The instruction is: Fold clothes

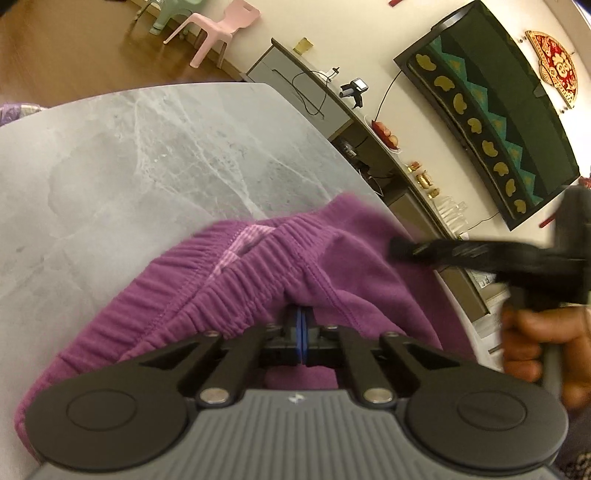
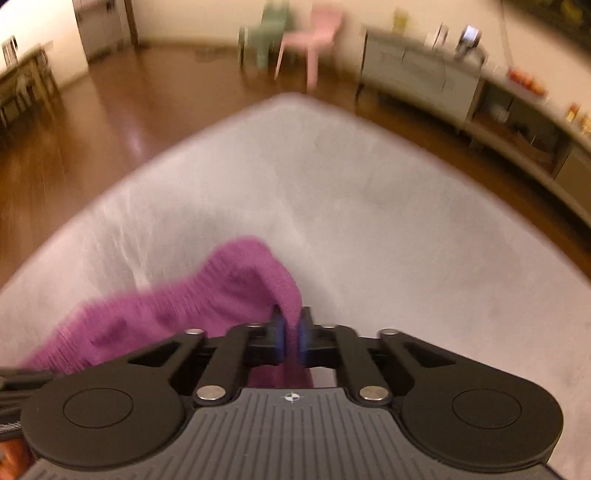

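Observation:
A pair of purple pants (image 1: 258, 266) with a ribbed elastic waistband lies on the grey marble table (image 1: 147, 155). My left gripper (image 1: 301, 317) is shut on the waistband edge, its blue pads pressed together. The right gripper shows in the left wrist view (image 1: 402, 249) at the right, dark and blurred, at the pants' far edge. In the right wrist view my right gripper (image 2: 290, 332) is shut on a fold of the purple pants (image 2: 207, 295), which trail off to the left over the table (image 2: 369, 221).
A long sideboard (image 1: 369, 133) with cables, a fruit plate and small objects runs along the wall past the table's right edge. A pink chair (image 1: 221, 29) and a green chair (image 2: 271, 33) stand on the wooden floor beyond the table's far corner.

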### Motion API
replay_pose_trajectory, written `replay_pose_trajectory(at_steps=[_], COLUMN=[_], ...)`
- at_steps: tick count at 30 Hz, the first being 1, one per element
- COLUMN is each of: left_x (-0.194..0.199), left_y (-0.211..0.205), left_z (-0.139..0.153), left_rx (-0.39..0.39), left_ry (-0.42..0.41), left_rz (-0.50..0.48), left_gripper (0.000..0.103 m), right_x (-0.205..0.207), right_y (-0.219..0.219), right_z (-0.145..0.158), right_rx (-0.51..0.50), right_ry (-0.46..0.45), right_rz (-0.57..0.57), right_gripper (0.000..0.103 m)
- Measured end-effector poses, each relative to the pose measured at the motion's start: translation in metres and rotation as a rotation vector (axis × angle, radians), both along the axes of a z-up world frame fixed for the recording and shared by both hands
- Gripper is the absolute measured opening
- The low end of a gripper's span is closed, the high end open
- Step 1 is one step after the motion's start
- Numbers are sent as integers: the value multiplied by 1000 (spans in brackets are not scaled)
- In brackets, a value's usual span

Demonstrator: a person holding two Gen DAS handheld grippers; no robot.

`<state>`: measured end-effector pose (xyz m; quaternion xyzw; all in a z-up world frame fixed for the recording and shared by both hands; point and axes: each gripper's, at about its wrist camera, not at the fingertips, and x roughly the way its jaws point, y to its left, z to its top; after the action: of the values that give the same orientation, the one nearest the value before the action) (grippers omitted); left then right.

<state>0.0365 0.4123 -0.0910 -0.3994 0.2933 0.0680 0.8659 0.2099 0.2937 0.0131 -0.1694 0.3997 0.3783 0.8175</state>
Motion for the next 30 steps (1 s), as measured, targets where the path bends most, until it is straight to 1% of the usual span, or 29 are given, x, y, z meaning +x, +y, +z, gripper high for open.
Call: replay_pose_trajectory(at_steps=[5, 8, 10, 12, 15, 16, 17, 18, 19, 20, 21, 22, 23, 24, 25, 26, 27, 28, 30], left_x=[4, 3, -5, -16, -32, -35, -35, -31, -24, -18, -12, -9, -9, -10, -11, -13, -17, -23, -34], left_y=[0, -4, -6, -6, -3, -4, -5, -6, -4, 0, 7, 12, 15, 16, 15, 14, 12, 10, 7], left_z=[1, 5, 11, 17, 29, 34, 37, 36, 31, 24, 17, 13, 13, 14, 16, 18, 22, 27, 38], left_rx=[0, 8, 25, 33, 33, 38, 58, 90, 113, 113, 100, 90, 83, 77, 74, 70, 71, 74, 79], left_ry=[6, 19, 10, -10, -66, -94, -101, -78, -35, 1, 24, 36, 33, 28, 25, 17, 2, -14, -61], left_rz=[11, 28, 43, 67, 94, 86, 79, 81, 95, 123, 158, 187, 207, 217, 221, 221, 217, 214, 201], left_gripper=[3, 3, 16, 22, 25, 25, 25, 25, 24, 23, 7, 2, 2, 2, 5, 7, 15, 19, 21], right_x=[-98, -113, -115, -118, -120, -122, -125, -128, -131, -134, -132, -129, -126, -131, -136, -141, -146, -151, -151], right_y=[-36, -30, -32, -39, -43, -47, -51, -56, -60, -64, -58, -55, -57, -61, -66, -65, -63, -61, -54], right_z=[55, 21, 8, 6, 15, 23, 31, 40, 45, 50, 46, 41, 37, 40, 43, 42, 41, 40, 31], right_rx=[224, 98, 101, 129, 167, 210, 256, 302, 334, 365, 315, 269, 259, 283, 311, 302, 289, 277, 232], right_ry=[-135, -150, -124, -116, -146, -148, -149, -150, -149, -148, -160, -165, -145, -135, -126, -134, -144, -153, -143], right_rz=[136, 130, 103, 83, 44, 35, 27, 18, 26, 36, 36, 14, -9, 2, 17, 32, 47, 62, 64], right_gripper=[4, 4, 4, 4, 4, 4, 4, 4, 4, 4, 4, 3, 3, 3, 3, 3, 3, 3, 3])
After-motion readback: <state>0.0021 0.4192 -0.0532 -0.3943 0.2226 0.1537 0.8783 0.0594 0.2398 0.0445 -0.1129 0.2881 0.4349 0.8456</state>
